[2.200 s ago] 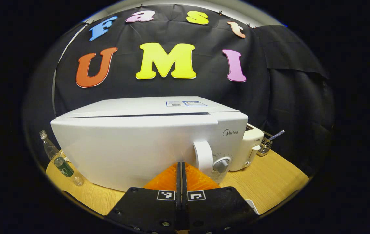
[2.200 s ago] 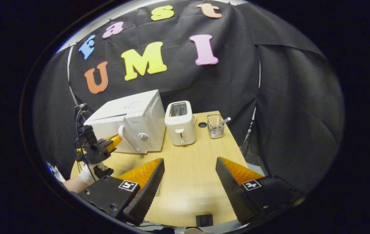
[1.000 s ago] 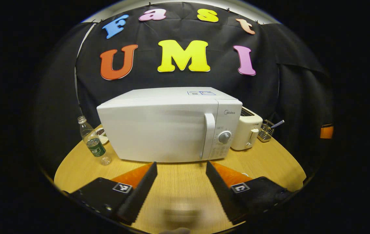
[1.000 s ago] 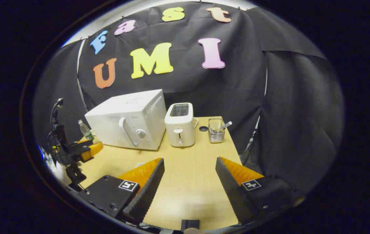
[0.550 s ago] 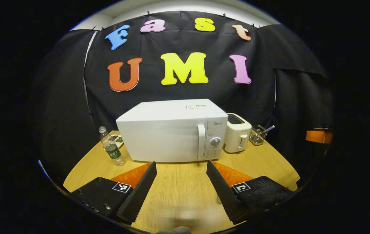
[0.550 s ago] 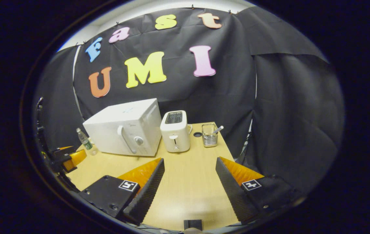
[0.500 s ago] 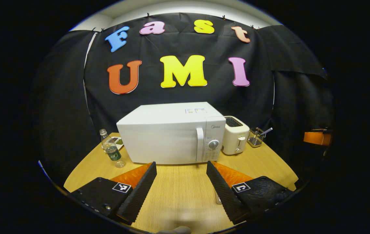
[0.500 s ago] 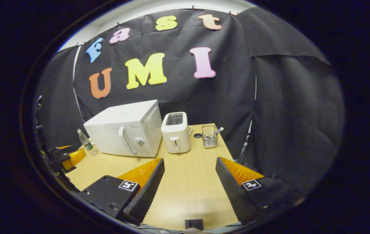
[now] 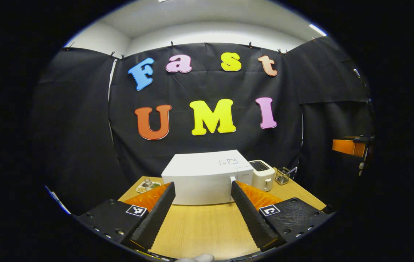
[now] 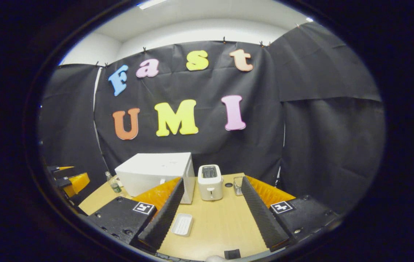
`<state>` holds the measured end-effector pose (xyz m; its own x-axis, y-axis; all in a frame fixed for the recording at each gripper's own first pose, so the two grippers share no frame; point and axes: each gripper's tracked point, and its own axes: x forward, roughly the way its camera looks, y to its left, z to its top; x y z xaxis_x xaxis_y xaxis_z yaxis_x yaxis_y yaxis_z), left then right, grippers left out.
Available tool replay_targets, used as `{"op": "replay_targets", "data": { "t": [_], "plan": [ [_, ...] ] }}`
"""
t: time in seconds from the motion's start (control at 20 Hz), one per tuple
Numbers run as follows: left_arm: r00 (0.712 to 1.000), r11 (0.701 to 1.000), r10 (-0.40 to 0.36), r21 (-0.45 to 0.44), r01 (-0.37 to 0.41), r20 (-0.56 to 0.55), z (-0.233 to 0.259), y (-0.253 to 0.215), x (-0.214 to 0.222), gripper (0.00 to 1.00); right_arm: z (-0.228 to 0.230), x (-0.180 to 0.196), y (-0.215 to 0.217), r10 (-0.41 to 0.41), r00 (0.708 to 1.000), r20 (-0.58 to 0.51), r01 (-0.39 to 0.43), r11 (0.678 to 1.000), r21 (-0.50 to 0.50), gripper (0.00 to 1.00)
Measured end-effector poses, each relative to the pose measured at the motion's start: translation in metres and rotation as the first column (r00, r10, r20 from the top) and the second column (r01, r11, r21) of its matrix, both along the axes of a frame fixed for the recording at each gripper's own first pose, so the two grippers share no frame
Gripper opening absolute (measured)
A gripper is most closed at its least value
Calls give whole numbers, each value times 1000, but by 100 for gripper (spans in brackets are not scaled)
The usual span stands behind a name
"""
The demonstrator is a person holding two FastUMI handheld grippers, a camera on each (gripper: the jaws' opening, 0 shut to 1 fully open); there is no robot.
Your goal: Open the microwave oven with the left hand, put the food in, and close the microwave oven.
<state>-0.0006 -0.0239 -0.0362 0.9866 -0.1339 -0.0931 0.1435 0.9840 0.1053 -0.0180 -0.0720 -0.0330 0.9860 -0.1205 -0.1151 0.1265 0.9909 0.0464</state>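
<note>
Nothing is being held at this point: both claws are spread wide with bare table between their fingers, so judging by the scene the job looks basically finished (or close to it).

Biggest thing first, the booth. Black cloth wall (image 9: 207, 109) hangs well beyond both claws, with a pale ceiling above it. Below that is the wooden table (image 9: 199, 229), running out ahead of the fingers in both views.

The microwave oven (image 9: 207, 178) sits straight ahead of the left gripper (image 9: 202, 209), framed between its two open fingers and well apart from them. Its door looks shut flush, handle (image 9: 233, 179) toward the right finger's side. Whether the food is inside can't be told, the door is solid white from here. From the right gripper (image 10: 209, 211) the same oven sits ahead and off toward its left finger.

Just beyond the oven, on the right finger's side of the left claw, stands a white toaster (image 9: 262, 175), then a small wire holder (image 9: 282, 175). Past the left finger there's a little plate with bits on it (image 9: 148, 186), partly hidden, and a bottle (image 10: 113, 185) shows in the right gripper view next to the oven.

Smallest bit: a white ridged tray (image 10: 182, 224) lying on the table, just beside the right claw's left finger.

So what's left, as a guess, is only parking the claws.
</note>
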Motion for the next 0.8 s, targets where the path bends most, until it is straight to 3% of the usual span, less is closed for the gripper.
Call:
{"op": "replay_targets", "data": {
  "t": [0.1,0.15,0.75,0.8],
  "plan": [
    [999,1000,20,-6,-20,32,14,16,-7,96,15,-10,13,13,1000,24,-12,1000,-22,100],
    [999,1000,22,-17,-21,36,19,20,-11,96,20,-15,18,16,999,27,-16,999,-33,90],
    [992,996,42,-88,-31,123,70,46,-37,96,56,-42,57,64,996,65,-59,995,-77,90],
    [992,995,36,-96,-25,122,72,45,-41,89,58,-42,61,68,995,67,-62,995,-79,100]
  ]
}}
